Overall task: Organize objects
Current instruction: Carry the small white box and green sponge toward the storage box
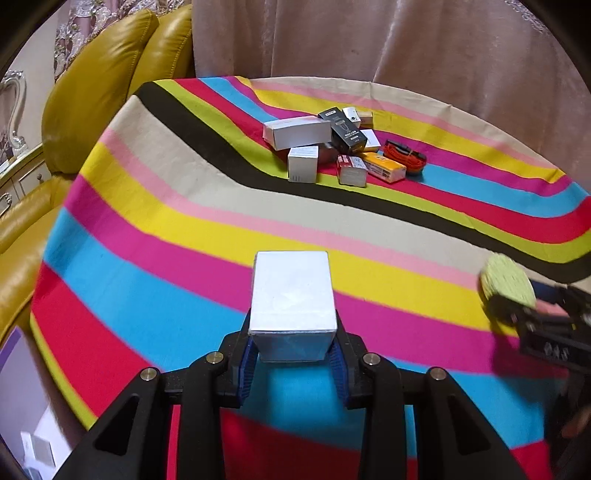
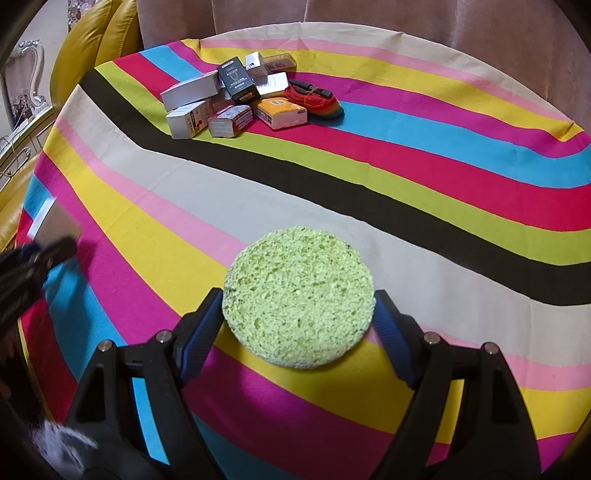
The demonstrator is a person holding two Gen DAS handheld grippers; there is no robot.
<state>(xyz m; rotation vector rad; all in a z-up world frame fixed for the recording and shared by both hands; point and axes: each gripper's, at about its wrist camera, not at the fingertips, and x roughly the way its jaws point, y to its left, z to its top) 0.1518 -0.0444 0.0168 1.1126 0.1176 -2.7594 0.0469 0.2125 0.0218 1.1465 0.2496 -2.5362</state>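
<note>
Left gripper (image 1: 293, 354) is clamped on a white box (image 1: 292, 295), blue pads pressed to both lower sides, box upright and held above the striped tablecloth (image 1: 166, 236). Whether the box bottom touches the cloth: can't tell. Yellow sofa (image 1: 92, 92) sits at the far left, beyond the table edge.

Moving right, toward the far side of the table: pile of small boxes. Long white box (image 1: 297, 132) lies on top at the left, a smaller white box (image 1: 303, 163) stands just in front of it, black box (image 1: 343, 129) leans across the middle, red-and-white box (image 1: 351, 170) and yellow box (image 1: 384, 167) lie side by side at the near edge. Coiled red cord (image 1: 404, 155) sits touching the pile's right side. Pile is well apart from both grippers.

Right gripper (image 2: 299, 317) is grasping a round green sponge (image 2: 298, 295), pads on its left and right edges, flat face toward the camera. Sponge is lifted over the yellow and beige stripes. In the left wrist view the same sponge shows at the right edge, motion-blurred. Pink curtain (image 2: 443, 22) hangs behind the table.
</note>
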